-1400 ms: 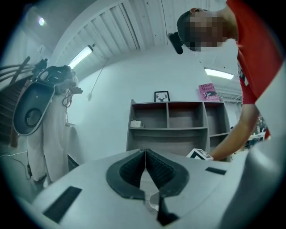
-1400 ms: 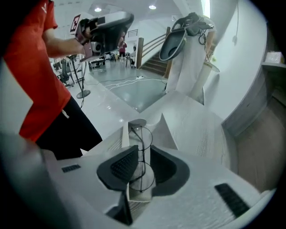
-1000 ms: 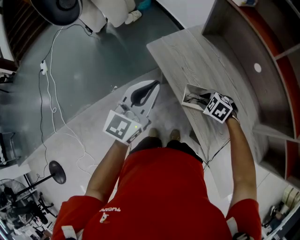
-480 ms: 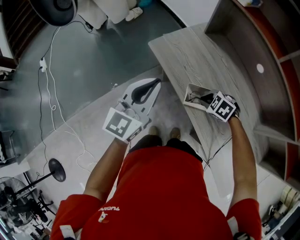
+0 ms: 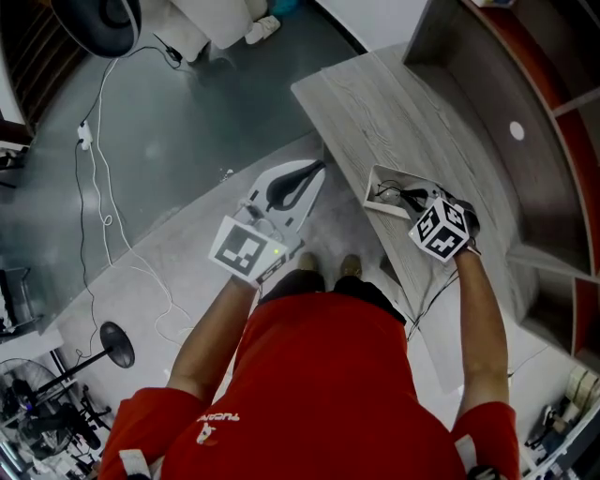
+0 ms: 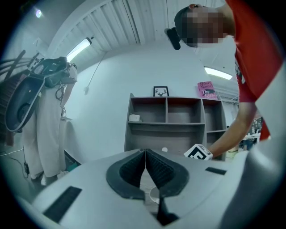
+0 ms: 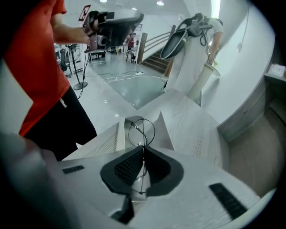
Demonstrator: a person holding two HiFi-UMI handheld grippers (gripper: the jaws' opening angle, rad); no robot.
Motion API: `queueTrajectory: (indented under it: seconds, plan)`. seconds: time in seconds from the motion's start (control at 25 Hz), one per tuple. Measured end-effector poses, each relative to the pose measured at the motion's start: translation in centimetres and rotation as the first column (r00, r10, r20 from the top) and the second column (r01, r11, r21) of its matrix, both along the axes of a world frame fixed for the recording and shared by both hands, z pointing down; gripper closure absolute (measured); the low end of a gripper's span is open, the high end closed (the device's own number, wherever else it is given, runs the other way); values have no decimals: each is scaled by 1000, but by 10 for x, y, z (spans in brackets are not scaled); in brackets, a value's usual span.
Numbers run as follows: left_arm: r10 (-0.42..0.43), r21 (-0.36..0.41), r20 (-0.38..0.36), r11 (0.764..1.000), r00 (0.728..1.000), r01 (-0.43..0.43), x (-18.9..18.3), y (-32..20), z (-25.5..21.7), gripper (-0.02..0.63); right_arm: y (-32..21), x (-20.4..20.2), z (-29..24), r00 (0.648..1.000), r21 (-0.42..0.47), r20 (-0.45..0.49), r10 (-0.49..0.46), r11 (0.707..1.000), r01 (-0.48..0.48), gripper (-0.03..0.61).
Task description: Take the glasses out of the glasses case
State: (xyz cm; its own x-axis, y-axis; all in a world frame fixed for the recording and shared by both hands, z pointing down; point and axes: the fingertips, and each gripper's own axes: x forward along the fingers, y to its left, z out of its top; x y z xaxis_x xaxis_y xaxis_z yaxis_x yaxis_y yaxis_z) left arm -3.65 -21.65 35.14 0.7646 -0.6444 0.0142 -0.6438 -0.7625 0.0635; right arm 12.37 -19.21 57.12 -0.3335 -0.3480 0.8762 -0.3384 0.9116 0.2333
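Observation:
A white glasses case (image 5: 378,184) lies open near the edge of the grey wooden table (image 5: 394,103). My right gripper (image 5: 415,201) reaches into it from the near side. In the right gripper view the right gripper (image 7: 143,147) is shut on thin wire-framed glasses (image 7: 142,129). One round lens stands above the jaw tips, over the open case (image 7: 119,136). In the head view the glasses (image 5: 401,198) show as dark thin lines at the case's right end. My left gripper (image 5: 311,172) hangs over the floor, left of the table, shut with nothing in it (image 6: 145,151).
A grey shelf unit (image 5: 553,141) runs along the table's far side and also shows as shelf unit (image 6: 178,118). On the floor lie a white cable (image 5: 103,187), a round fan (image 5: 103,19) and a stand base (image 5: 114,344).
The right gripper has drawn back slightly toward the person and tilted, with the glasses still in its jaws. The left gripper has barely moved.

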Motion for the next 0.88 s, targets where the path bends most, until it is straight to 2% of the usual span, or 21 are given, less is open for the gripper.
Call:
queueTrajectory:
  seconds: [0.32,0.64,0.76,0.88]
  plan:
    - [25,-3,6,1000,1000,-25,9,4,3,601,-4,0,-37,997,120,67,45,991,-53,565]
    - [40,-4,16,999,999,-40,19,6,6,601,2,-5,-86,992,237,125,32,970,-61,565]
    - [42,-10,20,999,999,-42,20,7,9,601,3,-10,-111,982,285,186,33,955,-86,565]
    - [43,-10,16,999,999,-43,21,8,9,601,5,-19,-141,953,320,299,37,937,-137,566]
